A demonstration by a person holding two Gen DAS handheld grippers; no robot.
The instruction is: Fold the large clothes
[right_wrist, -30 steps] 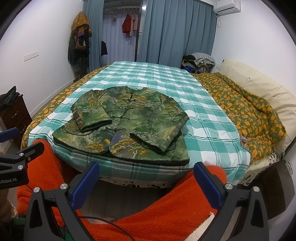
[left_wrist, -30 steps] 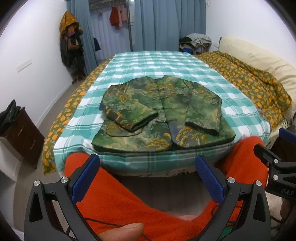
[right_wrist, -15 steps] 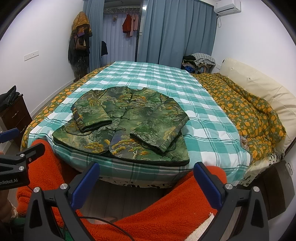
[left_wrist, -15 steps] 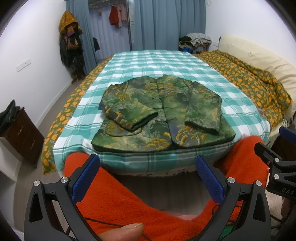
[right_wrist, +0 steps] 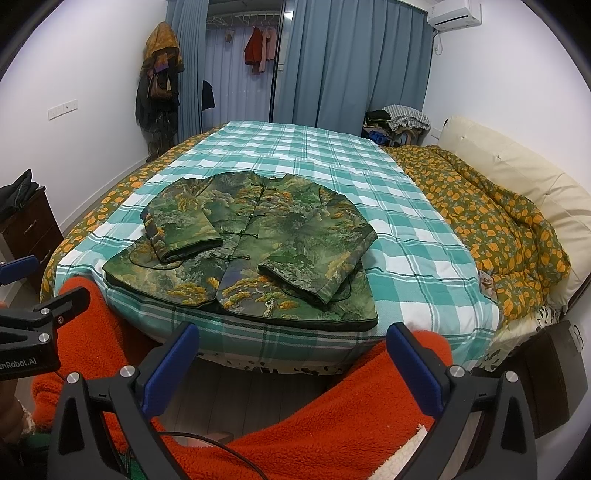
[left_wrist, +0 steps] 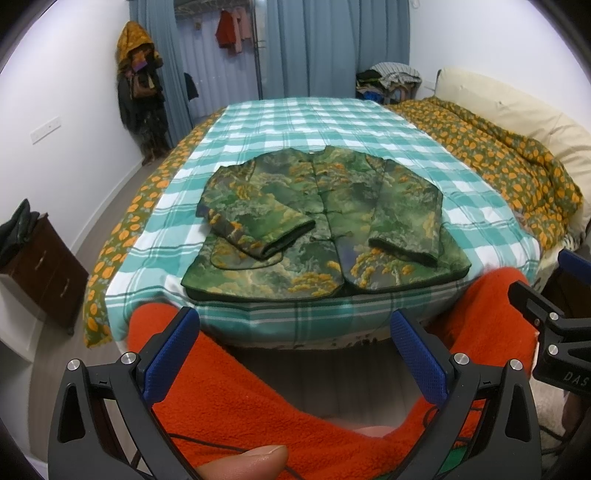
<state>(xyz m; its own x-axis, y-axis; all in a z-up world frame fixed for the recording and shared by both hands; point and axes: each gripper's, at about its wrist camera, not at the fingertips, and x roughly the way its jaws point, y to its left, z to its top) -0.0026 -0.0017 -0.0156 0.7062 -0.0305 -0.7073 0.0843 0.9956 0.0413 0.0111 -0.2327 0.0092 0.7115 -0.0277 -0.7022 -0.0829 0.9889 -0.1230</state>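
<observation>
Left wrist view shows the jacket (left_wrist: 325, 229) flat near the bed's (left_wrist: 332, 122) front edge, both sleeves laid across its chest, probably so the body can be folded next. The left gripper (left_wrist: 295, 325) and right gripper (right_wrist: 291, 339) hover short of it, jaws wide apart and empty.

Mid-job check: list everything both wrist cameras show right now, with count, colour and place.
jacket: one, green-gold print, on bed's near end, sleeves folded in
checked sheet: one, teal-white, over bed
floral quilt: one, orange-green, bed's right side
curtains: blue, far wall
dresser: one, dark wood, left
air conditioner: one, white, top right
fleece-clad legs: orange, foreground
left gripper: open, empty
right gripper: open, empty
</observation>
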